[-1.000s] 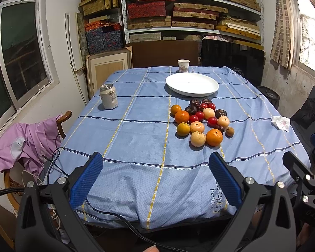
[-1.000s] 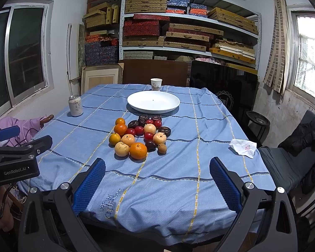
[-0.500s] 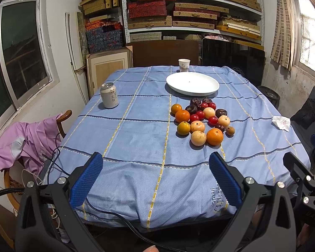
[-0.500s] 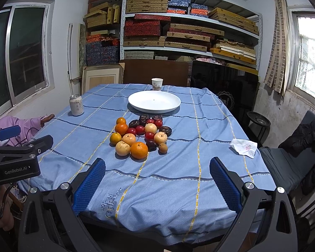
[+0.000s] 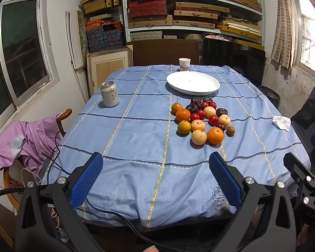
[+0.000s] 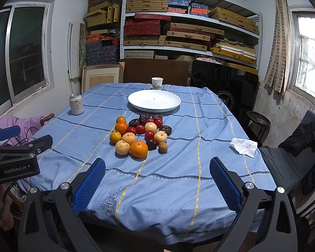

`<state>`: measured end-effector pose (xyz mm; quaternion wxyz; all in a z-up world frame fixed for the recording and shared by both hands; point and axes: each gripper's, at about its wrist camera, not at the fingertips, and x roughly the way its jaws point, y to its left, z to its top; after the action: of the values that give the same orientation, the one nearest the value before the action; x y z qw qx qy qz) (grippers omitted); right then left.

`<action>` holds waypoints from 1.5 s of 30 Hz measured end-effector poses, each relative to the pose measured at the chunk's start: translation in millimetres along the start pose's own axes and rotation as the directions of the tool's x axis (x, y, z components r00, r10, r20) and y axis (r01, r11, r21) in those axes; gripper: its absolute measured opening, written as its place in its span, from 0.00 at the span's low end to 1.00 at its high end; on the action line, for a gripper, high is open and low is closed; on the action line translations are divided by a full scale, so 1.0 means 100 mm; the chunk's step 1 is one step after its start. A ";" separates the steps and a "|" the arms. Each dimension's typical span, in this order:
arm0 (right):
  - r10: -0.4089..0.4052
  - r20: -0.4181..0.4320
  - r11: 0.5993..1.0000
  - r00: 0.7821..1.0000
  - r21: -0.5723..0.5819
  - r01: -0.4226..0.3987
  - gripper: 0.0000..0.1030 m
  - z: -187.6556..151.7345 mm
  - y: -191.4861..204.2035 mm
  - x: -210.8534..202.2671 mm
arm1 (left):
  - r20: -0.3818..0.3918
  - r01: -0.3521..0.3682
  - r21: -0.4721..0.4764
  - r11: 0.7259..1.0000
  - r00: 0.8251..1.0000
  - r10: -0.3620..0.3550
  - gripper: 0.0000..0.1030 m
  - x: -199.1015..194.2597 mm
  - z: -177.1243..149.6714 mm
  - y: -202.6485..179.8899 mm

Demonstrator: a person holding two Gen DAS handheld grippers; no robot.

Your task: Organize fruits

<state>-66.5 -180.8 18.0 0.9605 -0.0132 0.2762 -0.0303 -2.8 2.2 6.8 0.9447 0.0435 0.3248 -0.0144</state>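
A cluster of fruit [image 5: 201,119] lies on the blue tablecloth: oranges, pale round fruits, small red ones and dark ones. It also shows in the right wrist view [image 6: 141,133]. An empty white plate [image 5: 192,82] sits just behind the fruit, also seen in the right wrist view [image 6: 154,101]. My left gripper [image 5: 155,179] is open and empty, held over the table's near edge, well short of the fruit. My right gripper [image 6: 156,183] is open and empty over the near edge too. The left gripper's body shows at the left of the right wrist view [image 6: 14,163].
A drink can [image 5: 109,94] stands at the table's left side. A paper cup [image 5: 184,64] stands behind the plate. A crumpled tissue [image 6: 244,147] lies near the right edge. A chair with purple cloth [image 5: 25,140] stands left, a dark chair [image 6: 294,157] right.
Both grippers have edged slightly forward toward the table, so the fruit looks a little nearer. Both stay open. Nothing on the table has moved.
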 end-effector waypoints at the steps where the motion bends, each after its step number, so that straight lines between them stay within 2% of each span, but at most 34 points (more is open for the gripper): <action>1: 0.000 0.000 1.000 1.000 0.000 0.000 0.97 0.00 0.00 0.00 | 0.000 0.001 0.000 1.000 1.000 -0.001 0.96 0.01 0.00 0.00; 44: 0.004 -0.012 1.000 1.000 -0.001 -0.004 0.97 0.00 0.04 0.02 | -0.008 0.001 0.000 1.000 1.000 -0.001 0.96 0.02 -0.01 0.03; 45: 0.004 -0.013 1.000 1.000 -0.001 -0.004 0.97 -0.10 0.14 0.08 | -0.009 0.002 -0.001 1.000 1.000 -0.002 0.96 0.01 -0.02 0.04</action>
<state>-64.1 -167.8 4.4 0.9588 -0.0131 0.2825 -0.0282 -2.5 6.4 5.1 0.9432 0.0427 0.3292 -0.0150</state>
